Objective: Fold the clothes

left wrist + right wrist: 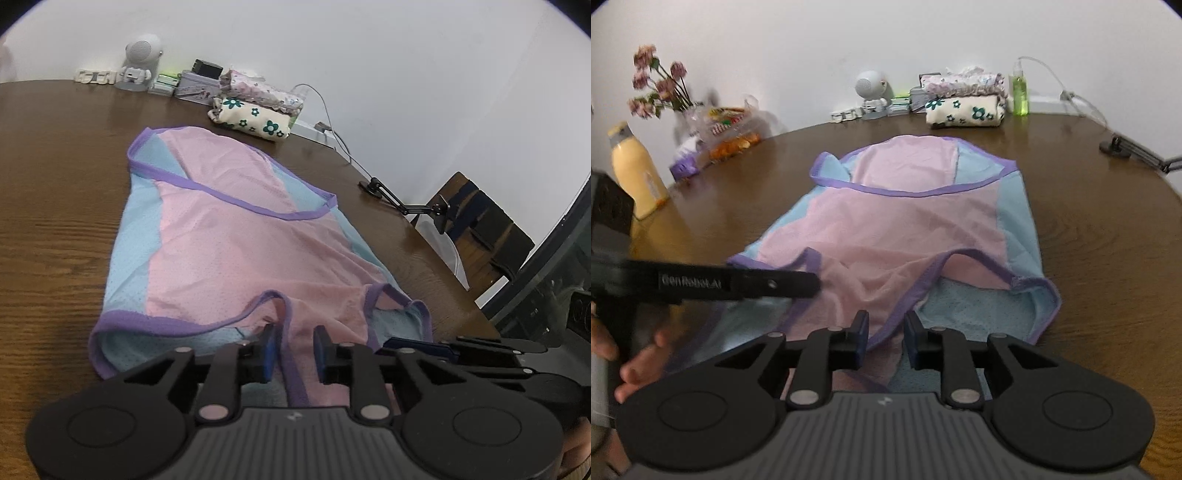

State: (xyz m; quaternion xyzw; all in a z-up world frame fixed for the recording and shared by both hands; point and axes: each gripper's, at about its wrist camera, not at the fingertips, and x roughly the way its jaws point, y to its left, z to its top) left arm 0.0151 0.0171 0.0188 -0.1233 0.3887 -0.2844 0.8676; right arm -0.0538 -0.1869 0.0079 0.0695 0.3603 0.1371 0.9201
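Big brown wooden table (55,192) fills both views, white wall behind it. Flat across the middle lies the vest (229,236), pink mesh with blue side panels and purple trim, straps at the near end by the grippers, hem toward the wall. Behind it, by the wall, a stack of folded clothes (964,101), the floral piece at the bottom. Right view picks up a yellow bottle (635,173) far left, pink flowers (655,83), a green spray bottle (1018,90), and a small white robot figure (870,90).

Left gripper (293,352): pads parted, a pink strap with purple edging lying in the gap, pads not pressing it, so released. Right gripper (885,341): same story, jaws parted over the other strap, nothing clamped. Fingers (639,363) of a hand show at the lower left of the right view.
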